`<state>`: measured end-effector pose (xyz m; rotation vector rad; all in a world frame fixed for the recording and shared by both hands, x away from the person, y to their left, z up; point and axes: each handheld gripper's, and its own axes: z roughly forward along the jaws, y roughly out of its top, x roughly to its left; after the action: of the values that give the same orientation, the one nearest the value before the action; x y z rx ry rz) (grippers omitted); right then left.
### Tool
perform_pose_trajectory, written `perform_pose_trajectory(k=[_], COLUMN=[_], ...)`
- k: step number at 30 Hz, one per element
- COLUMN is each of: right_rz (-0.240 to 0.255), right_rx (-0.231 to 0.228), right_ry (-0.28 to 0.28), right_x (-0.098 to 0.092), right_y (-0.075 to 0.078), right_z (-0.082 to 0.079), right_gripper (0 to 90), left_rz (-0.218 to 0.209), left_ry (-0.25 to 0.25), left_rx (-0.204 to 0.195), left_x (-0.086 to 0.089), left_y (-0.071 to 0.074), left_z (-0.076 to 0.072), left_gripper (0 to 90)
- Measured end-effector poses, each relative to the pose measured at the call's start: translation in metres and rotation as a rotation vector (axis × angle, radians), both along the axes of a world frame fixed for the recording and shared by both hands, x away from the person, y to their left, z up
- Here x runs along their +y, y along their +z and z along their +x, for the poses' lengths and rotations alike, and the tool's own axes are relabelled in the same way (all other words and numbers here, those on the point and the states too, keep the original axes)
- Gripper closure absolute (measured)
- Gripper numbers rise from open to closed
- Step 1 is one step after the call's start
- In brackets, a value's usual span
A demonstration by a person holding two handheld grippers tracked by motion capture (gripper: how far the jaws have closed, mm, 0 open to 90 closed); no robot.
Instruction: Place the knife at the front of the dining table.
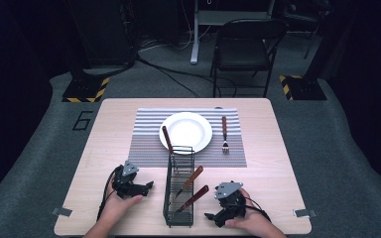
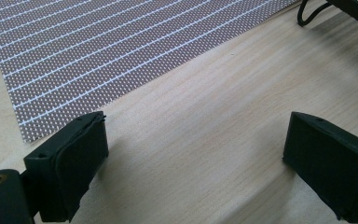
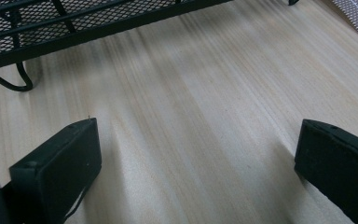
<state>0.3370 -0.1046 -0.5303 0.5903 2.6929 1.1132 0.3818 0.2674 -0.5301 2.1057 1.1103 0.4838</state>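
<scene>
From the high view, a tall, narrow black wire-mesh caddy (image 1: 179,186) stands on the pale wooden bench (image 1: 258,163) between the two hands, its long side running away from the person. Its walls are fine mesh framed by thin black rods, and its far end touches the near edge of a grey striped woven placemat (image 1: 144,144). Three wooden-handled utensils (image 1: 193,191) lean in it: one handle rises at the far end, over the mat, and two slant towards the right nearer the person. On the mat sit a round white plate (image 1: 185,132) and, well to its right, a wooden-handled fork (image 1: 224,135) lying with its tines towards the person. The left tool (image 1: 146,187) rests on the bench just left of the caddy, pointing at it; the right tool (image 1: 209,217) rests just right of the caddy's near end.

In the left gripper view, the left tool's black jaws stand wide apart over bare wood with nothing between them. The placemat (image 2: 121,51) fills the upper left, and a curved black wire foot of the caddy (image 2: 307,14) shows at the upper right corner.

In the right gripper view, the right tool's jaws are likewise spread wide over bare wood, holding nothing. The caddy's mesh floor and a looped wire foot (image 3: 14,79) cross the top left, raised slightly off the bench.
</scene>
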Motion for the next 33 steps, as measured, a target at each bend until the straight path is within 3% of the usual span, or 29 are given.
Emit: perform_pose_trajectory(k=[8, 17, 31, 33], right_rz=[-0.005, -0.006, -0.005, -0.005], right_rx=[-0.003, -0.005, -0.006, -0.005], right_ry=[0.008, 0.01, 0.01, 0.01], right_x=[-0.0005, -0.0006, -0.0006, -0.0006], right_y=[0.0001, 0.0, 0.0, 0.0], right_z=[0.0004, 0.0005, 0.0006, 0.0006], right_gripper=[0.0, 0.0, 0.0, 0.0], left_rz=[0.003, -0.014, -0.009, -0.003], left_ry=[0.014, 0.029, 0.005, 0.004], left_rx=[0.013, -0.008, -0.001, -0.003], left_x=[-0.0016, -0.0034, -0.0024, -0.0016], left_y=[0.0011, 0.0005, 0.0039, 0.0054], left_z=[-0.0013, -0.0035, -0.0056, -0.0061], left_gripper=[6.3, 9.9, 21.4, 27.3])
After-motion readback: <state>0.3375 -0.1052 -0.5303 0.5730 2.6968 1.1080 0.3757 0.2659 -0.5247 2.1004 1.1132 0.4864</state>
